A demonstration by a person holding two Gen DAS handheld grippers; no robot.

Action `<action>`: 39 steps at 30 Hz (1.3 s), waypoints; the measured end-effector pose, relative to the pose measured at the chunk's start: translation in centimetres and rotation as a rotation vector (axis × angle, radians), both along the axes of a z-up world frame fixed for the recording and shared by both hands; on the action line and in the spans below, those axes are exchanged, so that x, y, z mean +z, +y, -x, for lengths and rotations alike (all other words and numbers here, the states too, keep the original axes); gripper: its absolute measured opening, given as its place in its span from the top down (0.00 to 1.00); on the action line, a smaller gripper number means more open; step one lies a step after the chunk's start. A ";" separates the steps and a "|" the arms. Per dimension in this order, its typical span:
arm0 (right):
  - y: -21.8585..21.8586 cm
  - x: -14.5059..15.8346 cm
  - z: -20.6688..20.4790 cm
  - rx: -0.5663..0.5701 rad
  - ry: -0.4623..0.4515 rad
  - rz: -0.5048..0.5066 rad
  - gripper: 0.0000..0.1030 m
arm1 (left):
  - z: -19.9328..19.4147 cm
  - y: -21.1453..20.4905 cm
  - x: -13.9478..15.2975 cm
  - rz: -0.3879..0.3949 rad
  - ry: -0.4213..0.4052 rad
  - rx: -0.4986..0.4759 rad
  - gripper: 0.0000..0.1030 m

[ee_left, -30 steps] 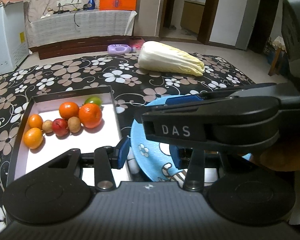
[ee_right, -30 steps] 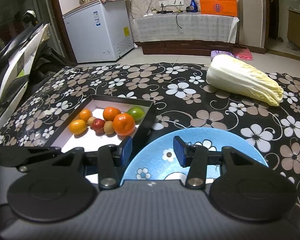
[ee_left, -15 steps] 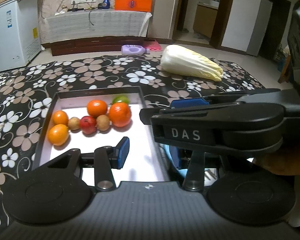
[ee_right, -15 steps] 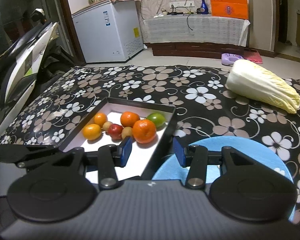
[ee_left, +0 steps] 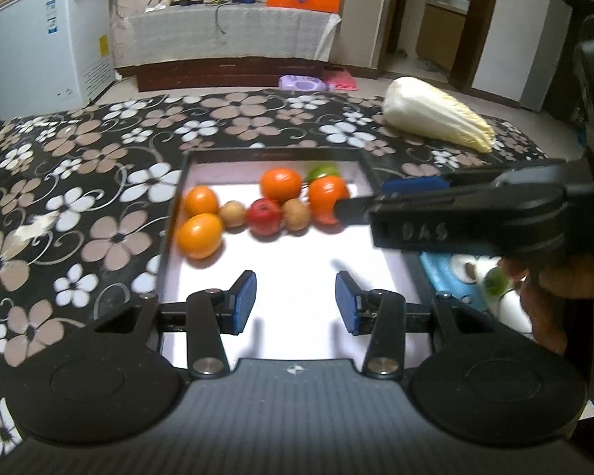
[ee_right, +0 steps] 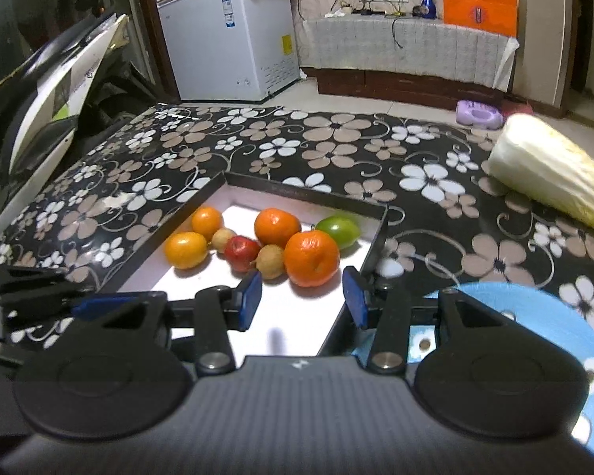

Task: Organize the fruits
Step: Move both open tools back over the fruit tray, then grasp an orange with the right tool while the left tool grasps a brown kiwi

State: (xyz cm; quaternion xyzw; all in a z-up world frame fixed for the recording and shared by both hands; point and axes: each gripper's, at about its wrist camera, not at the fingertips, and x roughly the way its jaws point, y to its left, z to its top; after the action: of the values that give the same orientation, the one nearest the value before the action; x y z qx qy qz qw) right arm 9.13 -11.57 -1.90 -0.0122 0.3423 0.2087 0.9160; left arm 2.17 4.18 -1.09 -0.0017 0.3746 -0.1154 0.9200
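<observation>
Left wrist view, step: approach stage, as I judge it; the left tool (ee_left: 295,301) hangs above the bare white floor of the tray (ee_left: 273,154), and no fruit has been picked yet.
Left wrist view, fruits: the cluster sits at 12 o'clock from the tool, in the far half of the tray: two small oranges (ee_left: 199,234) at 11 o'clock, a red apple (ee_left: 264,216) between two brown fruits, and two larger oranges (ee_left: 281,185) behind.
Left wrist view, tool: jaws wide apart, nothing between them, touching nothing.
Left wrist view, other tool: the right tool (ee_left: 412,194) crosses in from 3 o'clock, its tip overlapping the rightmost orange in this view; contact cannot be told.
Right wrist view, step: the right tool (ee_right: 301,300) faces the large orange (ee_right: 311,258) at 12 o'clock, likely the first pick.
Right wrist view, tool: jaws open wide and empty, short of the orange.
Right wrist view, destination: the blue plate (ee_right: 534,316) lies at 4 o'clock on the flowered surface (ee_right: 336,146), probably where fruits go.
Right wrist view, next move: ease forward until the orange sits between the pads, then close gently; the green fruit (ee_right: 339,230) and brown fruit (ee_right: 270,262) touch it and may roll.
</observation>
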 end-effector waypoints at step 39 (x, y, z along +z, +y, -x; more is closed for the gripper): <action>-0.1 1.0 -0.5 0.032 0.032 -0.020 0.60 | -3.2 0.3 -1.2 0.049 0.025 0.035 0.51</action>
State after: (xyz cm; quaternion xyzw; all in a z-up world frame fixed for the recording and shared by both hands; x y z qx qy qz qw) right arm 9.60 -11.65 -0.89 -0.0055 0.3544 0.2271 0.9071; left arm 5.38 4.45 -2.29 -0.0321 0.3833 -0.1084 0.9167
